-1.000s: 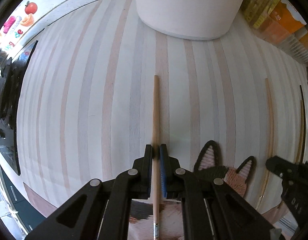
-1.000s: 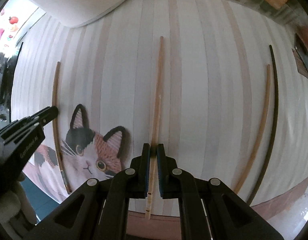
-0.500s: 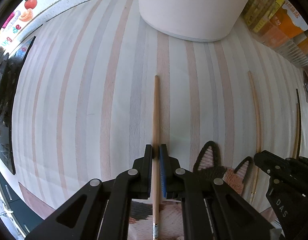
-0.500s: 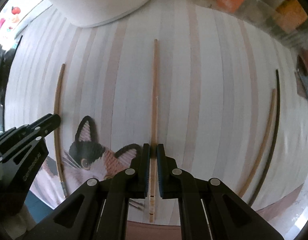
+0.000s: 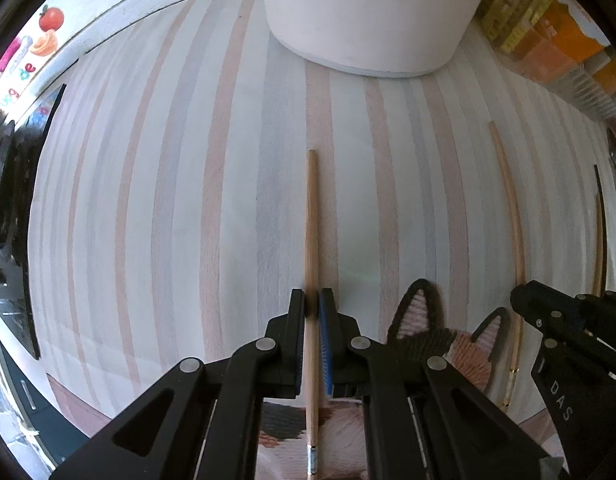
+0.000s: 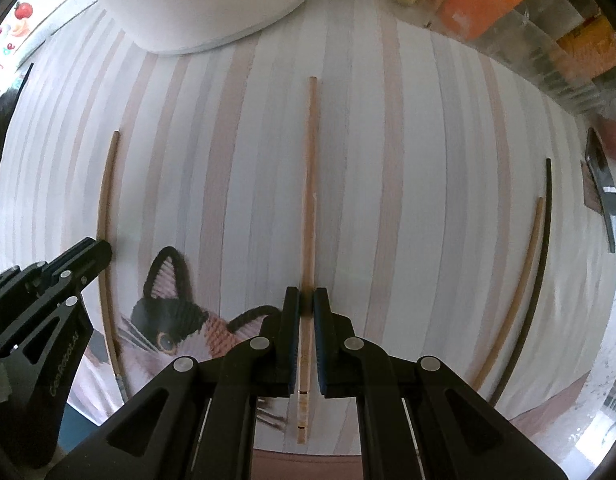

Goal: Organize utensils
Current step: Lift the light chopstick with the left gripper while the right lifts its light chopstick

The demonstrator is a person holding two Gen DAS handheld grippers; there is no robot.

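Note:
My left gripper (image 5: 312,300) is shut on a wooden chopstick (image 5: 312,216) that points forward over the striped cloth. My right gripper (image 6: 305,298) is shut on a second wooden chopstick (image 6: 309,184), also pointing forward. The right gripper and its chopstick (image 5: 512,208) show at the right of the left wrist view. The left gripper's fingertips (image 6: 91,252) and its chopstick (image 6: 105,200) show at the left of the right wrist view. A brown chopstick (image 6: 516,300) and a black chopstick (image 6: 540,264) lie side by side on the cloth to the right.
A large white round container (image 5: 368,12) stands ahead on the cloth. A cat picture (image 6: 175,320) is printed on the cloth's near part. Orange and yellow boxes (image 5: 548,32) line the far right. A dark flat object (image 6: 600,184) lies at the right edge.
Both grippers have moved forward toward the white container, each still holding its chopstick. The two have also come a little closer together.

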